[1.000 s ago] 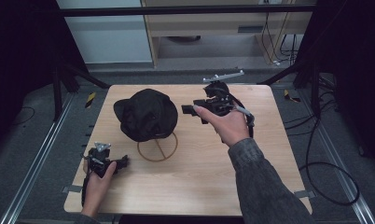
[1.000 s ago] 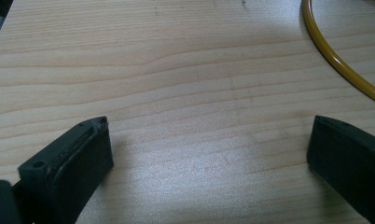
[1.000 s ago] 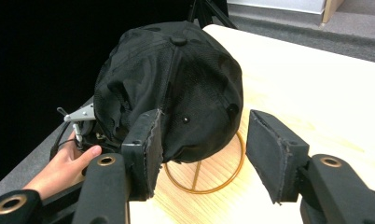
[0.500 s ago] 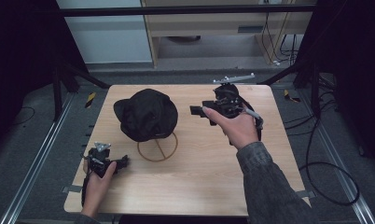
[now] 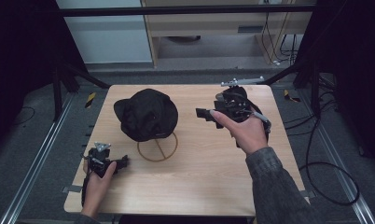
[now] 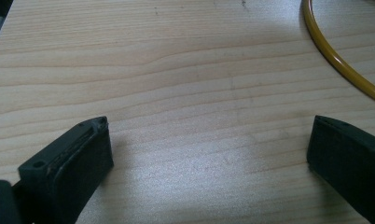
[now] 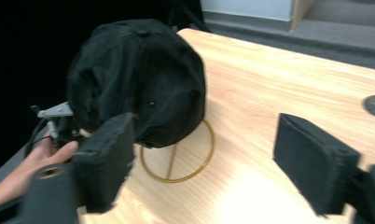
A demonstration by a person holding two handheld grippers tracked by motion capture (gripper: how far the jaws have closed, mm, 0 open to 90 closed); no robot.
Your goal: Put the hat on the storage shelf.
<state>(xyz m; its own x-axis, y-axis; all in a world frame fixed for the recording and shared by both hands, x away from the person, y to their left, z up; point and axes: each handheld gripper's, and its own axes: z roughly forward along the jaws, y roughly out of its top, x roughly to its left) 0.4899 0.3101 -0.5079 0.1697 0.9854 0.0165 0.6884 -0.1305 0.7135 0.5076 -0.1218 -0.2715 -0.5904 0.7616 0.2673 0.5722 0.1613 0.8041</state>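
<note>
A black cap (image 5: 146,114) sits on a yellow wire ring stand (image 5: 157,149) on the left half of the wooden table (image 5: 195,186). My right gripper (image 5: 202,114) is held to the right of the cap, apart from it and pointing at it. Its jaws have just been opening and now stand wide with nothing between them. In the right gripper view the cap (image 7: 139,79) and the stand (image 7: 195,168) lie ahead of the right gripper (image 7: 206,123). My left gripper (image 5: 122,162) rests near the front left corner. In the left gripper view my left gripper (image 6: 209,126) is open over bare wood beside the ring (image 6: 335,56).
A dark metal frame (image 5: 185,9) surrounds the table, with a cabinet (image 5: 213,23) behind it. Cables (image 5: 325,177) trail over the floor at the right. A small dark round hole (image 7: 374,105) marks the table top at the right of the right gripper view.
My right hand has drawn to the right, away from the cap, and its jaws have opened wider. The left hand and the cap have stayed put.
</note>
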